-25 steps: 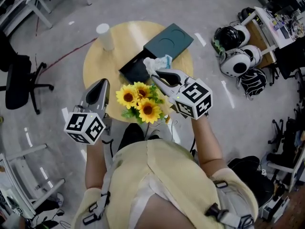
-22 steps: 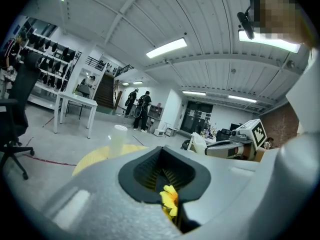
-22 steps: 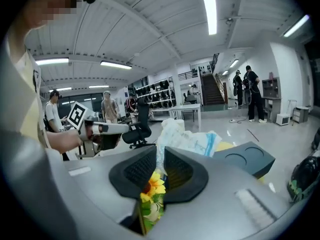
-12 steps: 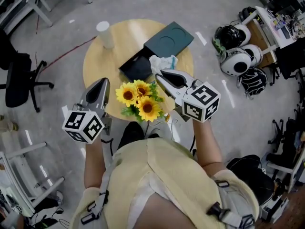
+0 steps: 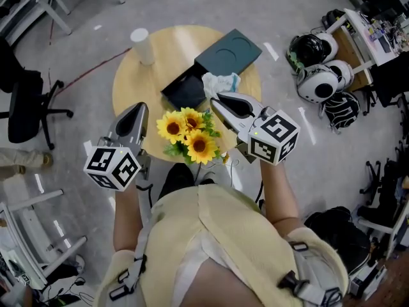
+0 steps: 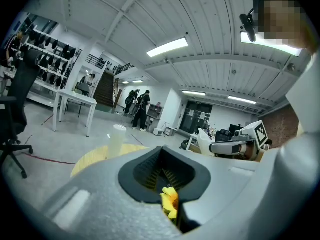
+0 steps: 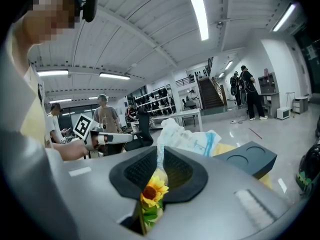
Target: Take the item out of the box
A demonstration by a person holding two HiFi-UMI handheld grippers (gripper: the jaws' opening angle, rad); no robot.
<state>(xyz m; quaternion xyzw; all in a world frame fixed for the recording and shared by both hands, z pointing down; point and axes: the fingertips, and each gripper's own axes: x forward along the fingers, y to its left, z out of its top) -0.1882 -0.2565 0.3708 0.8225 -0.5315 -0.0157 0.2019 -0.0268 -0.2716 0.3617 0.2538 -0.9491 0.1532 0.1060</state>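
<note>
the box (image 5: 184, 93) sits mid-way on the round table (image 5: 131, 85). the lid (image 5: 228, 53) lies just behind and right of the box. a crumpled packet (image 5: 222, 83) is at the box's right end. a cup (image 5: 142, 47) stands behind and left of the box, and sunflowers (image 5: 186, 136) are in front of it.

Crumpled white-and-blue packet (image 5: 220, 83), at right edge of open dark box (image 5: 184, 92), lid (image 5: 228, 53) just beside
</note>
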